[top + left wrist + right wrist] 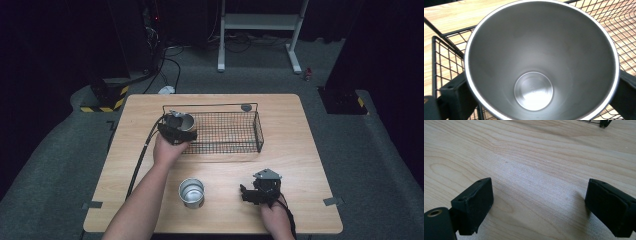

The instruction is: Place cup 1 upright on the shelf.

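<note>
So the left gripper (179, 131) is sitting at the near-left corner of the black wire basket (258, 131), which takes up the 12 o'clock part of the wooden table (300, 165). There's a steel cup (182, 121) right between its jaws; in the left gripper view the cup (541, 60) is seen from above, straight down to its shiny bottom, with a black jaw at 9 o'clock and another at 3 o'clock of the rim. The jaws stand about as wide as they go, and I can't tell whether the pads actually press on the cup wall or just sit beside it. The cup looks upright, inside the basket at its left end. A second steel cup (192, 192) stands upright on the table at roughly 6 o'clock, well apart from the basket. The right gripper (248, 194) rests low over the table at about 5 o'clock, just right of that second cup, jaws spread wide with bare wood between them.
</note>
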Demonstrator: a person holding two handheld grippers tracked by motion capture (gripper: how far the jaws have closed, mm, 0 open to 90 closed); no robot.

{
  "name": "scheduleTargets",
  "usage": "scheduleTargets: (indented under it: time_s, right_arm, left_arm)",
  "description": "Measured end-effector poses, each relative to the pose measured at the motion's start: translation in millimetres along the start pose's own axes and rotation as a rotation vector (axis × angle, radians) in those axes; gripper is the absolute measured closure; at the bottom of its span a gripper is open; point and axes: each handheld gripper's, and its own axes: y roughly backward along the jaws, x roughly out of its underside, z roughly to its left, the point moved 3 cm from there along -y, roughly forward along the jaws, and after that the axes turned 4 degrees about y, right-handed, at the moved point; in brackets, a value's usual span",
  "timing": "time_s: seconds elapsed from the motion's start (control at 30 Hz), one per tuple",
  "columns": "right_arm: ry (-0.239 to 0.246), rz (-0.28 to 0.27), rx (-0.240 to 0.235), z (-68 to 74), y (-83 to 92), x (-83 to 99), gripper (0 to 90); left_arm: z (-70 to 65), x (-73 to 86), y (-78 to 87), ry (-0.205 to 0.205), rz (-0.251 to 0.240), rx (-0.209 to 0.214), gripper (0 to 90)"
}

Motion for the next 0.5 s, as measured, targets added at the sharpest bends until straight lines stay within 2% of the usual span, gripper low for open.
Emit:
scheduleTargets:
  time_s: [0.33,0.47,0.5]
  right_arm:
    - [0.0,0.0,0.0,0.0,0.0,0.0,8.0]
    - [0.0,0.0,0.0,0.0,0.0,0.0,8.1]
    - [0.0,0.0,0.0,0.0,0.0,0.0,8.1]
  left_arm:
    - [0.2,0.8,7.2,0.006,-0.024,0.004,0.6]
    - [0.8,1.2,10.0,0.021,-0.023,0.018,0.6]
    - [1.2,1.7,11.9,0.038,-0.023,0.033,0.5]
